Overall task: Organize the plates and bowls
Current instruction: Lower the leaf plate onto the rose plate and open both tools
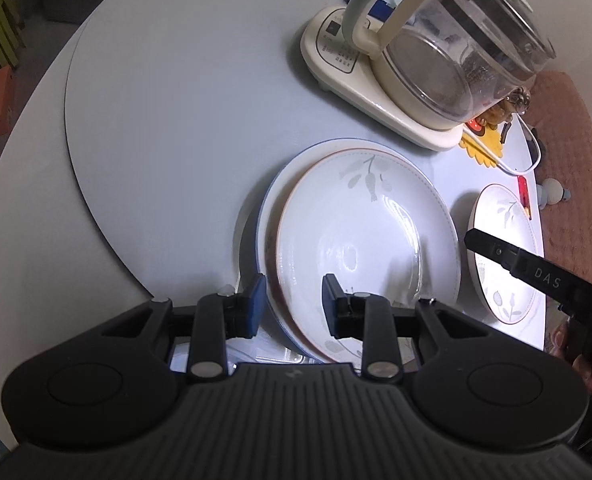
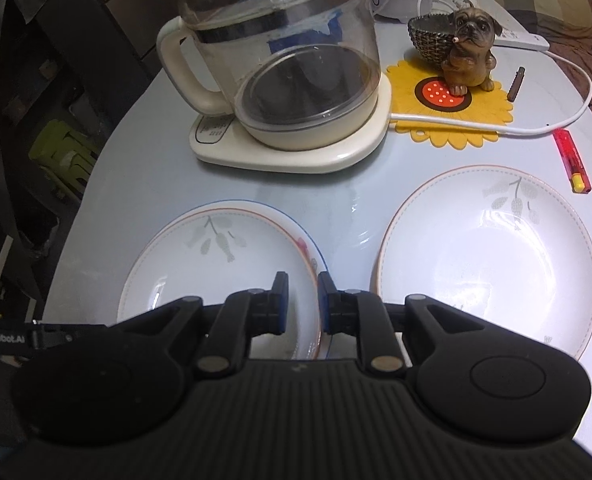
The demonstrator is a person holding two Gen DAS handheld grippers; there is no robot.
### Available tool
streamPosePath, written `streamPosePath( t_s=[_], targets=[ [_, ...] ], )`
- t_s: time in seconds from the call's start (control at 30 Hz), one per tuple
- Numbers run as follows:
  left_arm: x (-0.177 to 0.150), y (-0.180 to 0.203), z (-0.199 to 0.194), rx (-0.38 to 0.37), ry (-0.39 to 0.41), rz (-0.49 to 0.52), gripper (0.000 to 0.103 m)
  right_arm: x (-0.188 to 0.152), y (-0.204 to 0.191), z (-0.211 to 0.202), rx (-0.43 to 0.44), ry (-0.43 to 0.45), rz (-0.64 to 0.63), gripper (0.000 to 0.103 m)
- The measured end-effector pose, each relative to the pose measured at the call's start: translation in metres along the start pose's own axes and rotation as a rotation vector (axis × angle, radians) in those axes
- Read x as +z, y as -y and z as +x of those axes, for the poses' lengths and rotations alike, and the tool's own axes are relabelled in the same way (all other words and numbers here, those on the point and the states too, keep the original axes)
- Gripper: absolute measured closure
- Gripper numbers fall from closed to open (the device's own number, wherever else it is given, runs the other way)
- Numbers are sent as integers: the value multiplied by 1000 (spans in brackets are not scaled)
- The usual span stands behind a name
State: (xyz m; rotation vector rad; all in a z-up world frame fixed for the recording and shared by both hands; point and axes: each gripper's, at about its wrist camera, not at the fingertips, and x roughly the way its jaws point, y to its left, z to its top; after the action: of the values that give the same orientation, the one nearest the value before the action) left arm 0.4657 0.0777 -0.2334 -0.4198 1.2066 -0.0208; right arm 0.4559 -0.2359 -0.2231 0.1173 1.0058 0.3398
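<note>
My left tongs (image 1: 294, 306) straddle the near rim of the stacked plates (image 1: 360, 240), pads not visibly pressing it. My right tongs (image 2: 303, 304) are clenched on the stack's right rim (image 2: 316, 280). A single plate (image 2: 488, 260) lies just right of it on the worktop (image 1: 176, 140); the kettle (image 2: 288, 68) stands beyond.

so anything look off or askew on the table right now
Slightly. The floral plate sits off-centre on the blue-rimmed plate beneath it, leaving a crescent of the lower one exposed on one side. A second floral plate lies apart, unstacked. No spills or visible chips.
</note>
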Motion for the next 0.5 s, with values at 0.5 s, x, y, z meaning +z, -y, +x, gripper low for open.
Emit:
streamPosePath(
  t_s=[0.5],
  targets=[
    [-17, 17, -109, -43, 192, 110, 69, -6, -43, -103, 18, 148, 11, 85]
  ],
)
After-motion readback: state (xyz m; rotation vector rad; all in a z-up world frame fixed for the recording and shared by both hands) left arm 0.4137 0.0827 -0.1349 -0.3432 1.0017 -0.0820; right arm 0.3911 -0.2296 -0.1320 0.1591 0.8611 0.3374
